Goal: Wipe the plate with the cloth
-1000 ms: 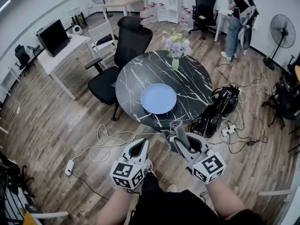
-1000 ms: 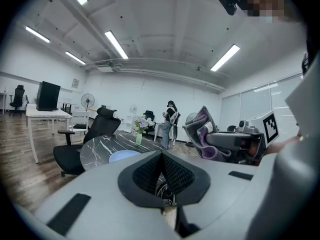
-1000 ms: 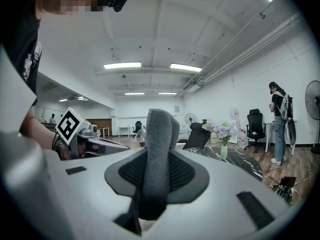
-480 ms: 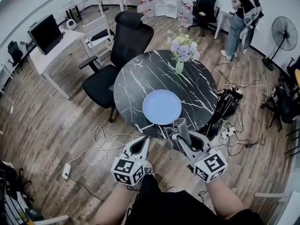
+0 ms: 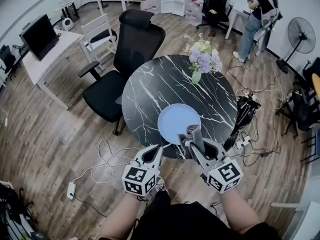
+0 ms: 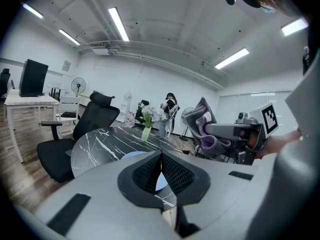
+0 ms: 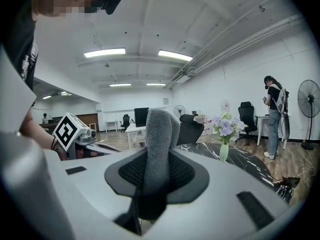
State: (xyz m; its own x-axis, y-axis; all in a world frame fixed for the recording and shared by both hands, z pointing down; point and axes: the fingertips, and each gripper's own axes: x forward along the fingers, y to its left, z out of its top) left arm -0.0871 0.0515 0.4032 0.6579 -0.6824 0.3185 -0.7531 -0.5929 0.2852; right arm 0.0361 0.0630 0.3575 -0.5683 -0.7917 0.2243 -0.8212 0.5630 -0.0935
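Observation:
A pale blue plate lies near the front edge of the round black marble table. My right gripper is shut on a rolled grey cloth that sticks up past its tips, at the plate's near rim. In the left gripper view the cloth shows at the right with a purple fold. My left gripper is shut with nothing in it, just short of the table edge; the plate shows past its tips.
A vase of flowers stands on the table's far right. A black office chair sits behind the table. Cables and a power strip lie on the wood floor, and bags lean at the table's right. A person stands far back.
Both grippers have come forward to the table; the cloth's tip now reaches the plate's near rim. The table and plate appear nearer in the head view.

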